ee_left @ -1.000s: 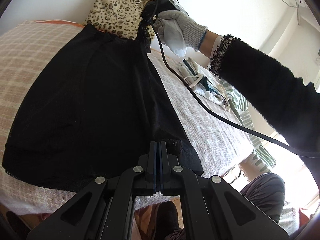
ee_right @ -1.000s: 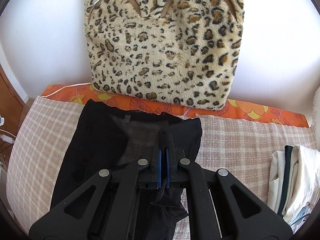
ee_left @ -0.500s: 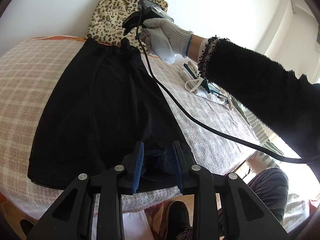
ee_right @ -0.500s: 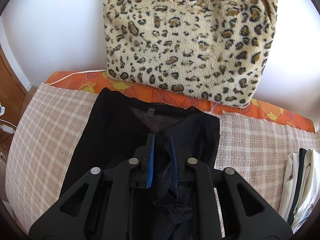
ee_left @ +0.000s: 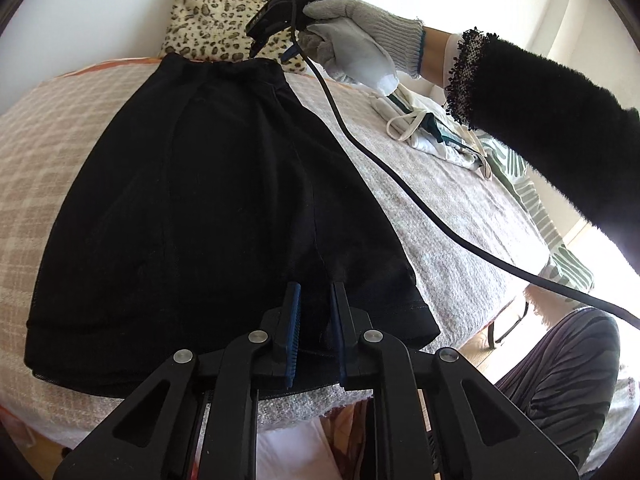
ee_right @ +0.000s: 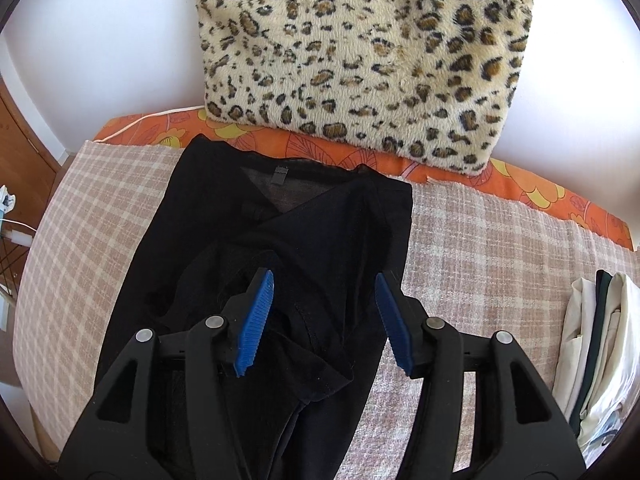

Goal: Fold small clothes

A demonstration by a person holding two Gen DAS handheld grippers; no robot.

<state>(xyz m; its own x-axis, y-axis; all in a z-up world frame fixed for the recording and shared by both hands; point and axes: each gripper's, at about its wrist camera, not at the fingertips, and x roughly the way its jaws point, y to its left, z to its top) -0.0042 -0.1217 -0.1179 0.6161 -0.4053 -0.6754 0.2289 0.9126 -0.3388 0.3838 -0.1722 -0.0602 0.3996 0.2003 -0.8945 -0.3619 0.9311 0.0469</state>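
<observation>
A black skirt (ee_left: pixel 200 180) lies flat on the checked blanket (ee_right: pixel 100 220), waistband toward the wall. Its right side is folded over the middle (ee_right: pixel 320 232). My left gripper (ee_left: pixel 316 286) hovers at the skirt's near hem. Its jaws are closing with a narrow gap still between the pads, dark cloth showing in that gap and not visibly pinched. My right gripper (ee_right: pixel 325 276) hangs just above the folded waist part, its jaws opening wide and holding nothing. The left wrist view shows that right gripper (ee_left: pixel 272 28) in a gloved hand (ee_left: pixel 352 40) over the waistband.
A leopard-print cushion (ee_right: pixel 360 60) leans on the wall behind an orange flowered sheet (ee_right: pixel 520 184). A pile of white clothes (ee_right: pixel 600 340) lies at the right. A black cable (ee_left: pixel 400 188) crosses the blanket. The person's striped trouser leg (ee_left: pixel 560 360) is beyond the bed's edge.
Both grippers were shut on the black cloth and have let it go. The right one sank toward the skirt and spread wide. The left one opened, then narrowed again.
</observation>
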